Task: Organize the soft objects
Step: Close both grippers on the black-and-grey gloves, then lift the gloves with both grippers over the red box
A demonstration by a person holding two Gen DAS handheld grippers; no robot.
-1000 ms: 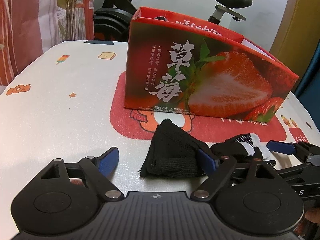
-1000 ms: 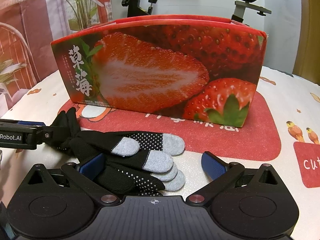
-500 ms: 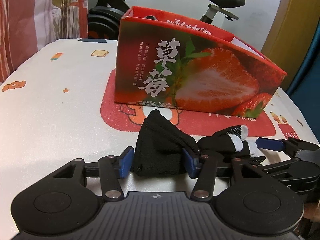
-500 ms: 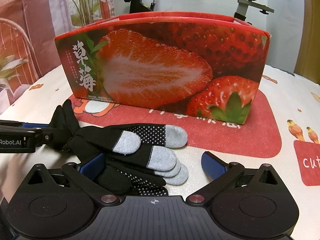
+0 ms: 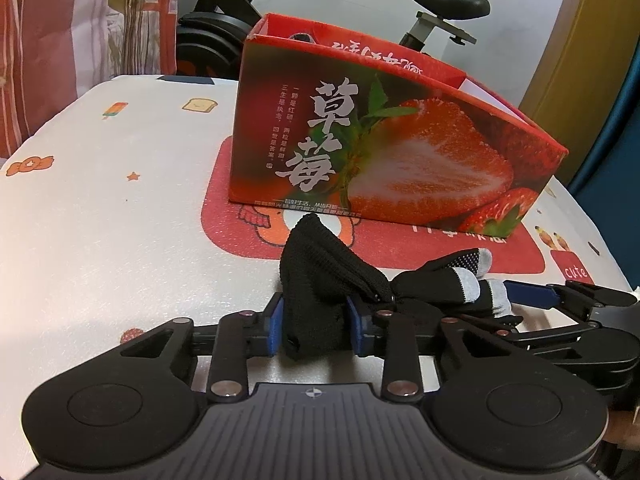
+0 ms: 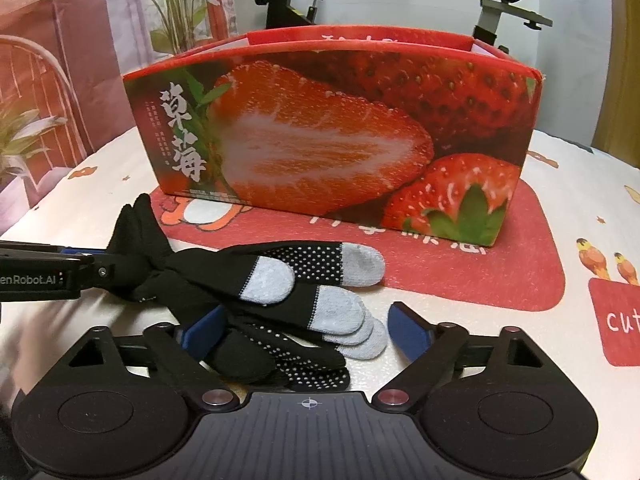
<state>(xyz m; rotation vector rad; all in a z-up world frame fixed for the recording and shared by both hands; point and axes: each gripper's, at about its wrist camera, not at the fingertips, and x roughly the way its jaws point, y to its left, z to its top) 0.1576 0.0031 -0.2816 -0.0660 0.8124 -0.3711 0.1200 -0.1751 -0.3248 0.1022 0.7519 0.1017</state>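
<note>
A pair of black knit gloves (image 5: 320, 272) with grey fingertips and white grip dots lies on the table in front of the strawberry box (image 5: 380, 140). My left gripper (image 5: 316, 326) is closing, and its blue pads press on both sides of the bunched cuff. In the right wrist view the gloves (image 6: 280, 280) stretch from the left gripper's fingers (image 6: 80, 268) toward my right gripper (image 6: 306, 332). Its jaws are closing around the glove fingers. The left pad touches the fabric; the right pad stands apart from the grey tips. The strawberry box (image 6: 320, 140) stands open-topped behind.
The table carries a white cover (image 5: 100, 220) with cartoon prints and a red patch (image 6: 500, 276) under the box. An exercise bike (image 5: 448, 4) stands behind the table. A plant and striped curtain (image 6: 172, 8) are at the back left.
The left jaws have come together from wide apart onto the glove cuff, bunching it. The right jaws have narrowed a little around the glove fingers.
</note>
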